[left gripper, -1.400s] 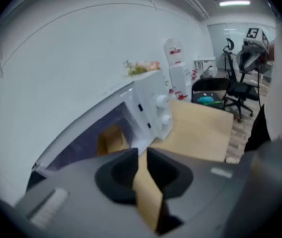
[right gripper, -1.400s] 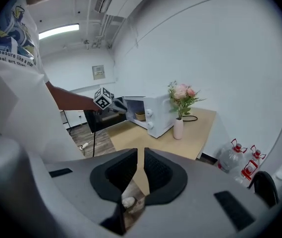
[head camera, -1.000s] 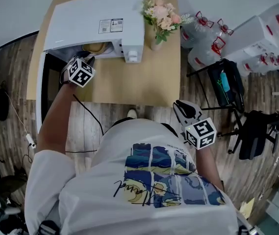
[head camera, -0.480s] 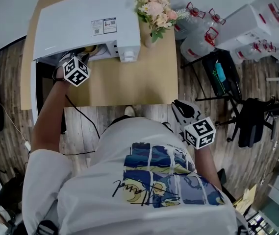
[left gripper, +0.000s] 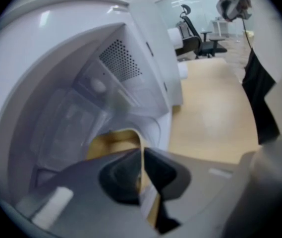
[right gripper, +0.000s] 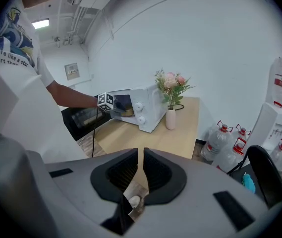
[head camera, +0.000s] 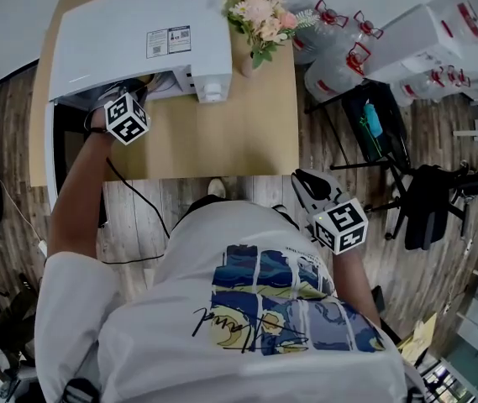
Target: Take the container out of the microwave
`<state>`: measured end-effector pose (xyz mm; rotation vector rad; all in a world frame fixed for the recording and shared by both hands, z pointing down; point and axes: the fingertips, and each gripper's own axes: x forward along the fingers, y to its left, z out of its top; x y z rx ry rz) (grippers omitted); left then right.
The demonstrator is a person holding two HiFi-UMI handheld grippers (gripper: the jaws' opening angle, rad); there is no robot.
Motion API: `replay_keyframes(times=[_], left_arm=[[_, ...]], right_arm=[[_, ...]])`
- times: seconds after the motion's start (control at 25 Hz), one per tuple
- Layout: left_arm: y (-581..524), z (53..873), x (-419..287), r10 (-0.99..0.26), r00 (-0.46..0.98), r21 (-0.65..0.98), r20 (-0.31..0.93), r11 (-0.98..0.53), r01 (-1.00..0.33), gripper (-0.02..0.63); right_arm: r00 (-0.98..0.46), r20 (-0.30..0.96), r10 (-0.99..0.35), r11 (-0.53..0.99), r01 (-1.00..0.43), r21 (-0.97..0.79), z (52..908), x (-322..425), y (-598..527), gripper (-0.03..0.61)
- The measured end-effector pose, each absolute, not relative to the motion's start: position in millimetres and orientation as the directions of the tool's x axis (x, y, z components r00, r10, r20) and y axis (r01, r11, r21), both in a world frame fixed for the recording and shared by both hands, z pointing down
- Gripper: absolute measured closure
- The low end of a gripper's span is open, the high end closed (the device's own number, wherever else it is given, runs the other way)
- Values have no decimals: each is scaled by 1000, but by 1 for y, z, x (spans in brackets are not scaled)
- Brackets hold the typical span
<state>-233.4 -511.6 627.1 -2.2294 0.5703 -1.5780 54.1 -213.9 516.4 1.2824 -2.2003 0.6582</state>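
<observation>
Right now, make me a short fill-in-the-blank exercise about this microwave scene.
1. The door of the microwave stands ____.
2. On the table beside the microwave stands a vase of ____.
3. The ____ tool grips the rim of the container inside the microwave.
Missing words: open; flowers; left.
The left tool's jaws have just been closing, the rim between them.

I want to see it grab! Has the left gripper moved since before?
Yes: against the microwave, the left gripper went slightly deeper into its mouth, jaws just closing on the container rim.
</observation>
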Motion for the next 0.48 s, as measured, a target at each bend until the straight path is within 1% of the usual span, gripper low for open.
replay_keyframes(times=[0.28, 0.48], left_arm=[[-498, 615, -226, -530, 282, -504, 800, -848, -165, 592], [-473, 599, -222, -559, 245, -516, 792, -828, -222, 592]], right_arm=[[-450, 619, -644, 461, -874, -156, 516, 70, -204, 549], [-489, 602, -631, 507, -848, -158, 510, 89, -187, 552]])
